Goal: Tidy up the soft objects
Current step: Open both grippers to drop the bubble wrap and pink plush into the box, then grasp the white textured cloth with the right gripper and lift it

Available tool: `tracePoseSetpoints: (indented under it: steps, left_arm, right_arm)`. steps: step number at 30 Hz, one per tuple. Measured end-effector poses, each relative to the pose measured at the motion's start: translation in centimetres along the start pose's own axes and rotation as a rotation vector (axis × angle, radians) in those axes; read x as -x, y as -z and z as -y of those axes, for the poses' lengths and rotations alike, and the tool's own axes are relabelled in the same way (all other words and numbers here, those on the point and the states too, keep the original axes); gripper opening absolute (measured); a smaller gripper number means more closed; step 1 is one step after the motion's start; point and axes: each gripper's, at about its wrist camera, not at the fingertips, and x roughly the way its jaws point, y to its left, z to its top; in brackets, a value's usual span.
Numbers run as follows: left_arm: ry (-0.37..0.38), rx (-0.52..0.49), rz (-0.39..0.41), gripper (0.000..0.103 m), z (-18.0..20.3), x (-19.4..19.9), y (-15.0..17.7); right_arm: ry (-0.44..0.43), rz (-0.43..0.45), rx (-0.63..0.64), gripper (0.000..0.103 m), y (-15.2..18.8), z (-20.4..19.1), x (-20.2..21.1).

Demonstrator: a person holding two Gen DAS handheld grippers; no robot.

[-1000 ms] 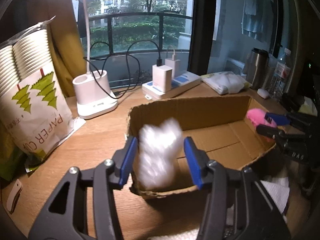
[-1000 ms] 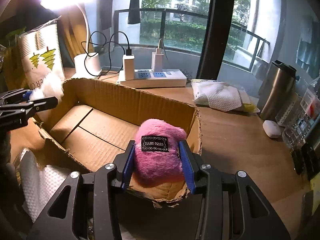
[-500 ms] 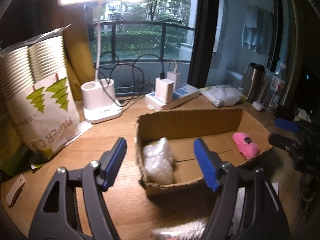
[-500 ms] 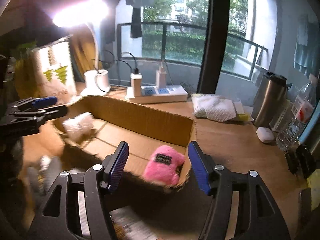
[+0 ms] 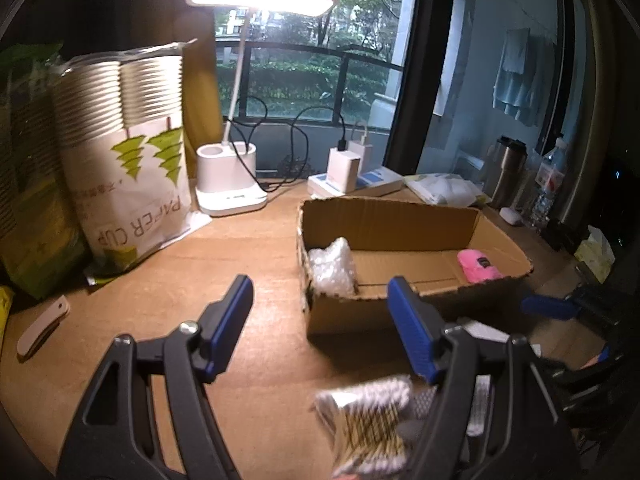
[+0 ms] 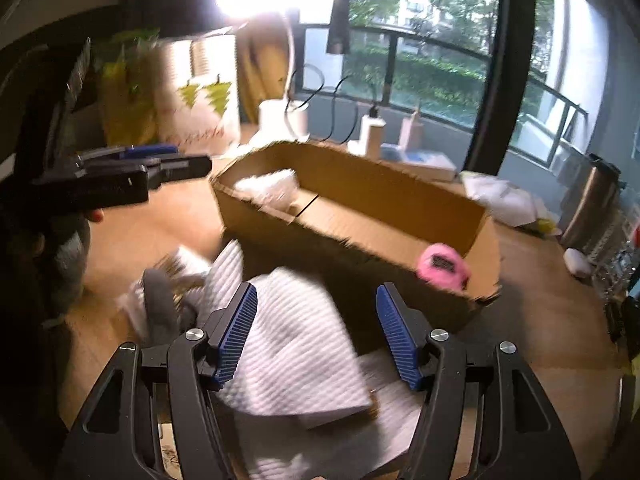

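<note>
An open cardboard box [image 5: 400,220] [image 6: 360,188] stands on the wooden desk. Inside it a wad of bubble wrap [image 5: 332,266] [image 6: 268,188] lies at the left end and a pink plush toy [image 5: 478,265] [image 6: 442,266] at the right end. My left gripper [image 5: 322,328] is open and empty, back from the box's left front corner. A blurred patterned soft bundle [image 5: 368,416] lies on the desk below it. My right gripper [image 6: 316,332] is open and empty above white quilted padding [image 6: 296,352] in front of the box.
A paper-cup bag [image 5: 124,168] and a white desk lamp base [image 5: 228,178] stand at the left back. A power strip with chargers [image 5: 356,180], a steel tumbler [image 5: 506,170] and a water bottle [image 5: 550,184] sit behind and right of the box.
Both grippers let go of their objects, which now lie in the box, then opened wide and pulled back from it. The right gripper has dropped over the white padding.
</note>
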Motion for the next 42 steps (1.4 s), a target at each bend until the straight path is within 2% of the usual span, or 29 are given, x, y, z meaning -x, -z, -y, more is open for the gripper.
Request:
tracePoseSetpoints:
  steps: [8, 11, 15, 17, 19, 21, 23, 28, 29, 31, 32, 33, 35, 40, 41, 42]
  left_arm:
    - [0.005, 0.040, -0.024, 0.071, -0.8, 1.1, 1.7]
    - [0.006, 0.043, -0.025, 0.071, -0.8, 1.3, 2.1]
    - [0.013, 0.050, -0.033, 0.071, -0.6, 1.3, 2.4]
    - [0.013, 0.046, -0.036, 0.071, -0.5, 1.3, 2.4]
    - [0.014, 0.044, -0.035, 0.071, -0.4, 1.4, 2.5]
    - [0.017, 0.045, -0.036, 0.071, -0.3, 1.5, 2.5]
    - [0.016, 0.045, -0.039, 0.071, -0.2, 1.4, 2.6]
    - [0.016, 0.046, -0.039, 0.071, 0.0, 1.7, 2.9]
    - [0.016, 0.047, -0.039, 0.071, -0.1, 1.7, 2.9]
    - [0.014, 0.048, -0.041, 0.071, -0.1, 1.8, 3.0]
    - [0.014, 0.048, -0.042, 0.071, -0.2, 1.9, 3.1]
    - [0.014, 0.048, -0.043, 0.071, -0.2, 1.9, 3.2]
    - [0.012, 0.045, -0.043, 0.071, -0.2, 2.2, 3.4]
    - [0.011, 0.042, -0.047, 0.071, -0.3, 2.6, 4.0]
    - [0.011, 0.042, -0.050, 0.071, -0.4, 2.6, 4.1]
    - [0.012, 0.043, -0.052, 0.071, -0.4, 2.6, 4.2]
  right_arm:
    - [-0.025, -0.054, 0.028, 0.065, 1.1, -1.5, -1.7]
    - [-0.009, -0.055, 0.052, 0.064, 1.3, -1.9, -1.9]
    - [0.008, -0.040, 0.090, 0.034, 1.5, -2.4, -1.7]
    - [0.016, -0.028, 0.095, 0.025, 1.4, -2.4, -1.4]
    - [0.020, -0.004, 0.086, 0.021, 1.2, -2.1, -0.8]
    - [0.021, 0.018, 0.077, 0.009, 1.1, -1.8, -0.2]
    - [0.018, 0.025, 0.073, 0.006, 1.0, -1.5, 0.1]
    - [-0.012, 0.002, 0.070, 0.005, 1.2, -1.4, -0.1]
    - [-0.025, 0.000, 0.061, 0.009, 1.2, -1.5, -0.1]
    - [-0.047, -0.014, 0.041, 0.033, 1.3, -1.6, -0.3]
    - [-0.054, -0.014, 0.036, 0.053, 1.3, -1.6, -0.4]
    - [-0.062, -0.012, 0.035, 0.058, 1.3, -1.8, -0.4]
    - [-0.086, -0.023, 0.039, 0.058, 1.4, -2.1, -0.5]
    - [-0.070, -0.054, 0.085, 0.056, 2.0, -3.1, -1.5]
    - [-0.075, -0.053, 0.095, 0.049, 2.1, -3.3, -1.6]
    - [-0.081, -0.053, 0.109, 0.031, 2.2, -3.6, -1.6]
